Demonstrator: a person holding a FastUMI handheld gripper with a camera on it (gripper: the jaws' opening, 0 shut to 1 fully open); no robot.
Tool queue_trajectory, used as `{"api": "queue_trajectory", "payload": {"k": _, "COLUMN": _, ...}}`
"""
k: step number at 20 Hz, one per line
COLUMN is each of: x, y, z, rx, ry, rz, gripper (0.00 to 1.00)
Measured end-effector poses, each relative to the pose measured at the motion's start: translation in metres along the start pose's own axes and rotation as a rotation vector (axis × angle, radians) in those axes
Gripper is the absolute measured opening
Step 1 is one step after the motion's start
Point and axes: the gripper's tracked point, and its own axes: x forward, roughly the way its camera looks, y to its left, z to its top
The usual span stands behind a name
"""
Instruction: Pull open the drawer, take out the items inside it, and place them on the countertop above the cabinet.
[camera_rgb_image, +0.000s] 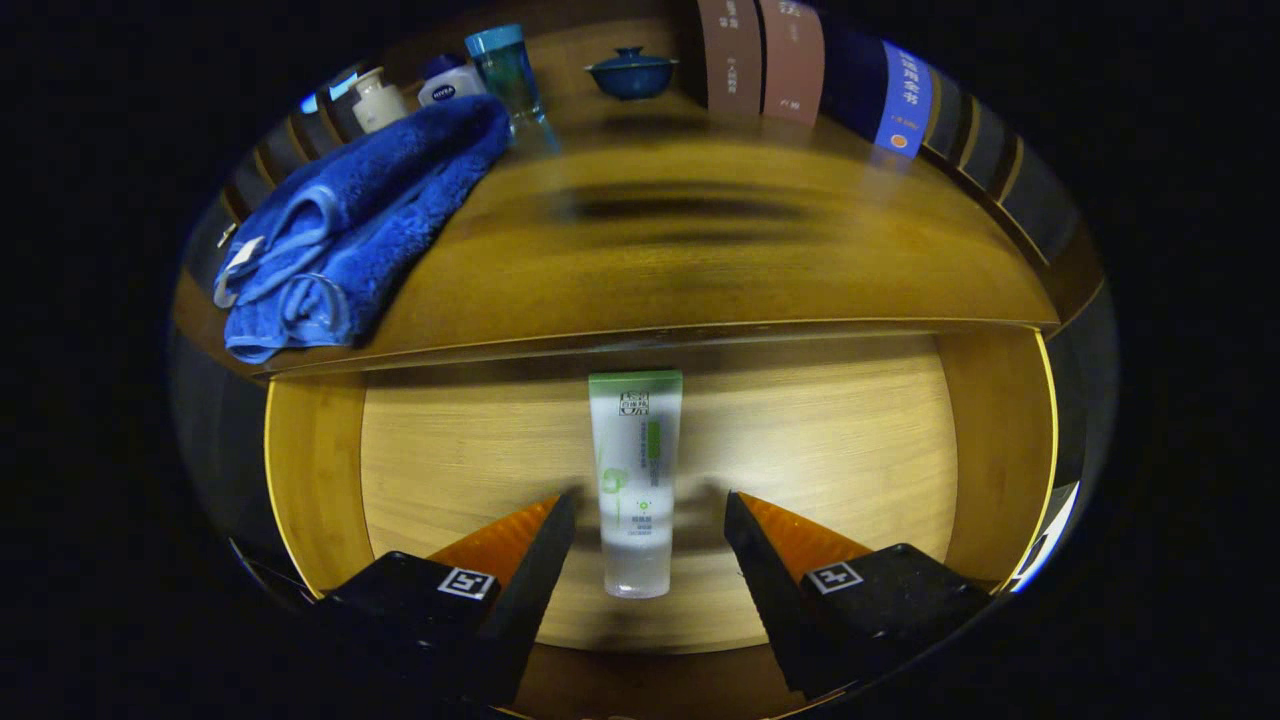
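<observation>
**Tool lining up on the tube in the open drawer**

The tool (650, 515) is hanging over the pulled-out light wooden drawer (310, 470), its fingers (545, 545) standing apart on either side of a white squeeze tube with a green end (634, 480). The tube is lying flat on the drawer floor, lengthwise between the fingers, its green end pointing toward the cabinet; neither finger appears to be touching it. Above the drawer, the dark wooden table (700, 270) is carrying a crumpled blue towel (350, 230), a small cream bottle (378, 100), a white jar with a blue lid (448, 82), a translucent blue cup (507, 70) and a blue lidded bowl (631, 73), with upright books (790, 60) behind.

The step in hand looks like the grasp. Doing it well likely means lowering straight down so both fingers are bracketing the tube's body near its middle, closing gently since the tube should give, then lifting clear of the table's front edge (700, 335) before setting it on the bare stretch beside the towel.
</observation>
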Motion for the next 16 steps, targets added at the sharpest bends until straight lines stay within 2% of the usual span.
{"api": "queue_trajectory", "payload": {"k": 3, "x": 0.009, "y": 0.004, "z": 0.003, "rx": -0.037, "ry": 0.021, "rz": -0.001, "gripper": 0.97}}
{"api": "queue_trajectory", "payload": {"k": 7, "x": 0.024, "y": 0.007, "z": -0.011, "rx": 0.0, "ry": 0.102, "rz": 0.013, "gripper": 0.9}}
{"api": "queue_trajectory", "payload": {"k": 10, "x": 0.02, "y": 0.004, "z": -0.006, "rx": -0.047, "ry": 0.086, "rz": 0.007, "gripper": 0.56}}
{"api": "queue_trajectory", "payload": {"k": 11, "x": 0.025, "y": 0.007, "z": -0.006, "rx": -0.057, "ry": 0.078, "rz": 0.006, "gripper": 0.57}}
{"api": "queue_trajectory", "payload": {"k": 12, "x": 0.026, "y": 0.006, "z": -0.007, "rx": -0.072, "ry": 0.076, "rz": 0.0, "gripper": 0.49}}
{"api": "queue_trajectory", "payload": {"k": 13, "x": 0.025, "y": 0.009, "z": -0.004, "rx": -0.077, "ry": 0.061, "rz": -0.003, "gripper": 0.49}}
{"api": "queue_trajectory", "payload": {"k": 14, "x": 0.025, "y": 0.009, "z": -0.006, "rx": -0.083, "ry": 0.06, "rz": -0.006, "gripper": 0.38}}
{"api": "queue_trajectory", "payload": {"k": 16, "x": 0.02, "y": 0.01, "z": -0.005, "rx": -0.081, "ry": 0.05, "rz": 0.003, "gripper": 0.38}}
